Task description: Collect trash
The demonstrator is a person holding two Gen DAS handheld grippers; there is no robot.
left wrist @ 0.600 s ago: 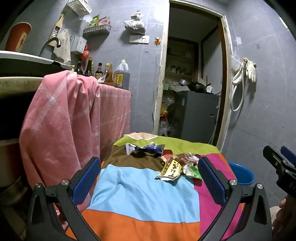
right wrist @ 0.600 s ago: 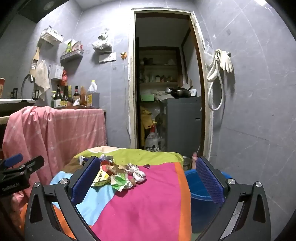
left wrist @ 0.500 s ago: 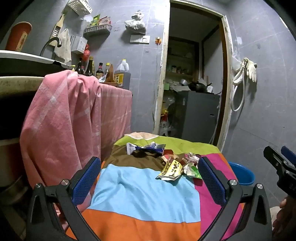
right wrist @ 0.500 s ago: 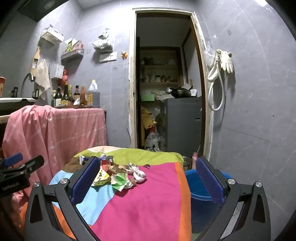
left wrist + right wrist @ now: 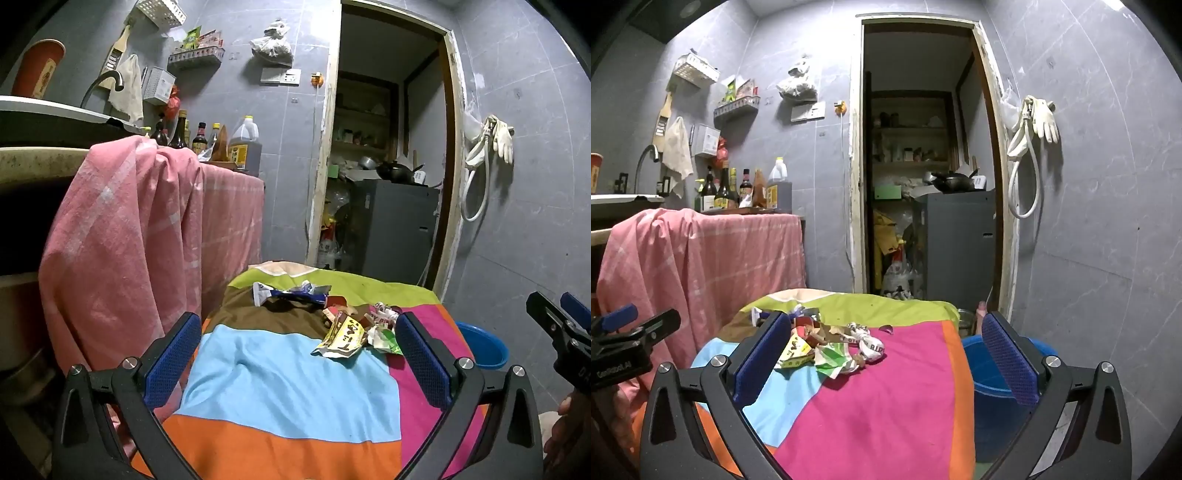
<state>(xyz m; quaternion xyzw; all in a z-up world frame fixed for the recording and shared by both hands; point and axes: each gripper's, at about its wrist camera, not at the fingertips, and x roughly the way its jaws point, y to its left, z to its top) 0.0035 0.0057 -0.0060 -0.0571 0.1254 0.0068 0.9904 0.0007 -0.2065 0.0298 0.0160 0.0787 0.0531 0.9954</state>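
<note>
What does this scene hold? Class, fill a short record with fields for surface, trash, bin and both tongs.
surface: patchwork cloth over a table
trash: yellow wrapper, blue-white wrapper, crumpled white wrapper, lying on the cloth
bin: blue tub on the floor beside the table
left tongs: open, empty
right tongs: open, empty

table cloth (image 5: 288, 373): colour blocks, cyan/magenta/orange/green/brown | curtain (image 5: 147, 236): pink check | bucket (image 5: 993, 398): blue | tool pads (image 5: 1010, 356): blue

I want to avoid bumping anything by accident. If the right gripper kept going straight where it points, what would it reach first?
Probably the crumpled white wrapper on the colourful cloth; the open right gripper is aimed at it, though depth is unclear.
</note>
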